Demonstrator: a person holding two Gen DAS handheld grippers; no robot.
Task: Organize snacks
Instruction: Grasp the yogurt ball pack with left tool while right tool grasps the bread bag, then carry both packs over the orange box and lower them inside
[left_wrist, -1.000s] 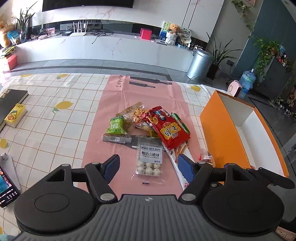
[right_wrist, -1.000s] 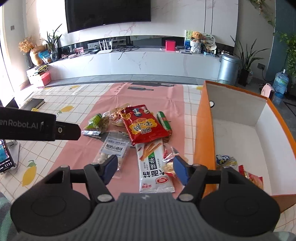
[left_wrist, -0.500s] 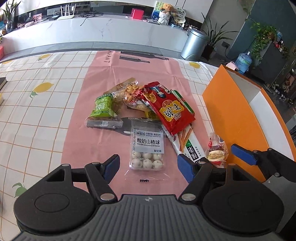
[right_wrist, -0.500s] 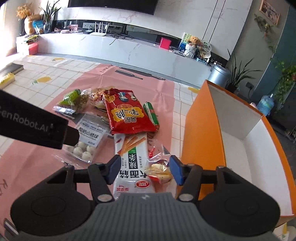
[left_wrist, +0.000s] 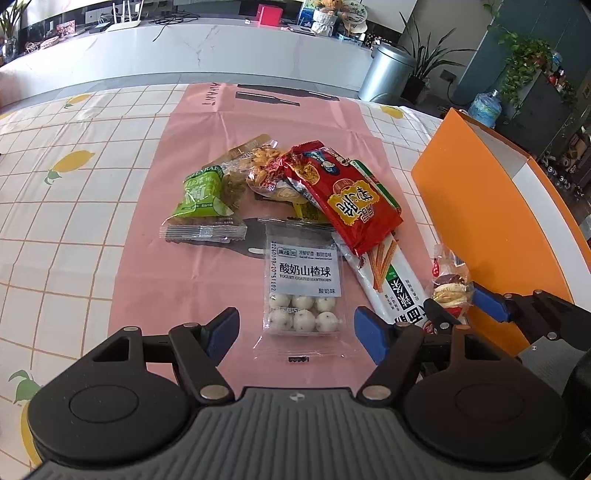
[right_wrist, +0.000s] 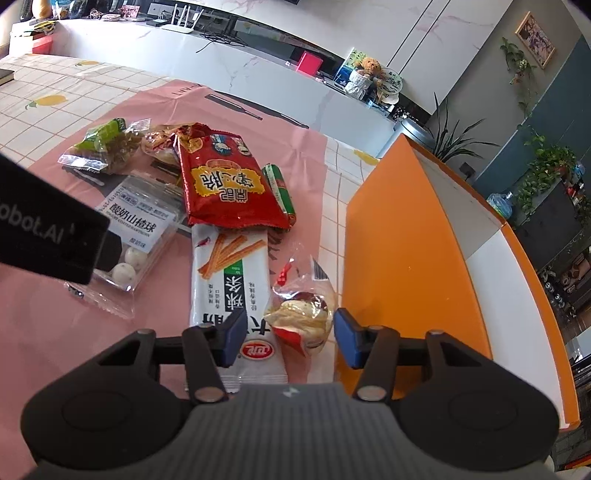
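The right gripper is pitched down at the worktop, fingers closing around a small clear-wrapped snack just beside the orange box; pads not yet pressing. The left gripper is angled downward, fingers spread wide and released, straddling the hawthorn ball packet on the pink mat.

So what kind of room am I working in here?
Most likely a home living room: a long white media console with a router, a teddy bear, potted plants, and a lemon-print tablecloth.
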